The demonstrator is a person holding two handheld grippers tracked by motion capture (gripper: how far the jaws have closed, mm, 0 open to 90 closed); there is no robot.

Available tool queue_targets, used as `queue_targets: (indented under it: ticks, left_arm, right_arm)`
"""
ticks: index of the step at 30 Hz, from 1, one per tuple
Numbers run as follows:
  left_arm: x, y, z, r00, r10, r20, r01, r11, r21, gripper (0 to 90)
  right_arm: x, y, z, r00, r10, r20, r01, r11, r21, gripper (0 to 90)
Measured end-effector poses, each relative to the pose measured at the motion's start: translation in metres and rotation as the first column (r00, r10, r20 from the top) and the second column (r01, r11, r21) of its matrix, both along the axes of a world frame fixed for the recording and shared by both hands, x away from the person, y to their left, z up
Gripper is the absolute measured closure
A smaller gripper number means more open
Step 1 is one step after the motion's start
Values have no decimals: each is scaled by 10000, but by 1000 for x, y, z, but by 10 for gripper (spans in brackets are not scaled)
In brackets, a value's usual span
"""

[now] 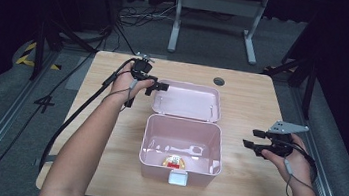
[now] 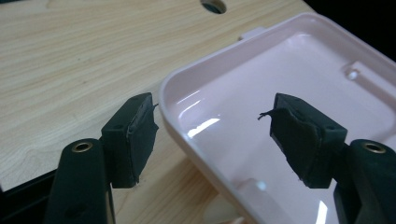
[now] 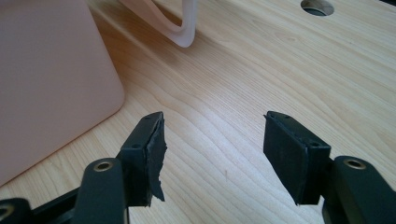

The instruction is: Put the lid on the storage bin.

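An open pink box [image 1: 153,168] stands in the middle of the wooden table, its lid [image 1: 189,102] folded back flat behind it. A small yellow, red and white item [image 1: 175,161] lies on the box floor near the front wall. My left gripper [image 1: 157,88] hovers at the lid's left end, open. In the left gripper view the jaws [image 2: 212,135] straddle the lid's rim [image 2: 173,122] without pressing on it. My right gripper [image 1: 253,139] is to the right of the box, open over bare wood. Its jaws [image 3: 212,149] hold nothing, and the box wall [image 3: 46,84] is to their left.
A round cable hole [image 1: 219,81] sits in the table behind the lid. A white latch [image 1: 177,179] sticks out from the box's front. The table's right edge lies close to my right hand. Cables trail off the table's left side to the floor.
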State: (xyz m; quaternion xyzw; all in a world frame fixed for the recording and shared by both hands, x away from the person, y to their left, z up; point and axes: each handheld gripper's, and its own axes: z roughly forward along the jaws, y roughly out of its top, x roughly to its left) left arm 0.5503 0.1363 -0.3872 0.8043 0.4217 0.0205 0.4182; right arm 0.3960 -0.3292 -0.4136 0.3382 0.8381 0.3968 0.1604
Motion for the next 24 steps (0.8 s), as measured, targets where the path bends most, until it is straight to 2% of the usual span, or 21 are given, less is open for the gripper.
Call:
queue_targets:
  ticks: [5,9,12,14,16,21,24]
  left_arm:
    - [6,-3,-11,9983,-91,-581,72,9994,-324,322]
    - [9,-6,-17,9966,-170,-801,125,9983,-567,339]
    - [10,-7,-20,9952,-160,-963,107,9984,-550,365]
    - [11,-7,-20,9954,-139,-944,94,9988,-480,395]
    - [11,-6,-19,9971,-100,-750,84,9997,-219,457]
    - [12,-4,-15,9977,93,-672,-113,9995,-294,557]
    - [12,-2,-9,9988,195,-454,-212,9991,-378,639]
  right_arm:
    - [-3,-3,-1,10000,-76,28,76,10000,-17,394]
    - [-5,-3,-2,10000,-54,-57,55,10000,36,394]
    - [-7,-3,-1,10000,9,-65,-8,9998,184,395]
    - [-8,-3,0,10000,-3,-34,4,9998,180,395]
    - [-8,-4,0,10000,-24,-9,24,9998,201,396]
    - [-8,-4,1,10000,-40,-6,40,9996,266,397]
    - [-9,-3,2,10000,-5,20,5,9997,239,400]
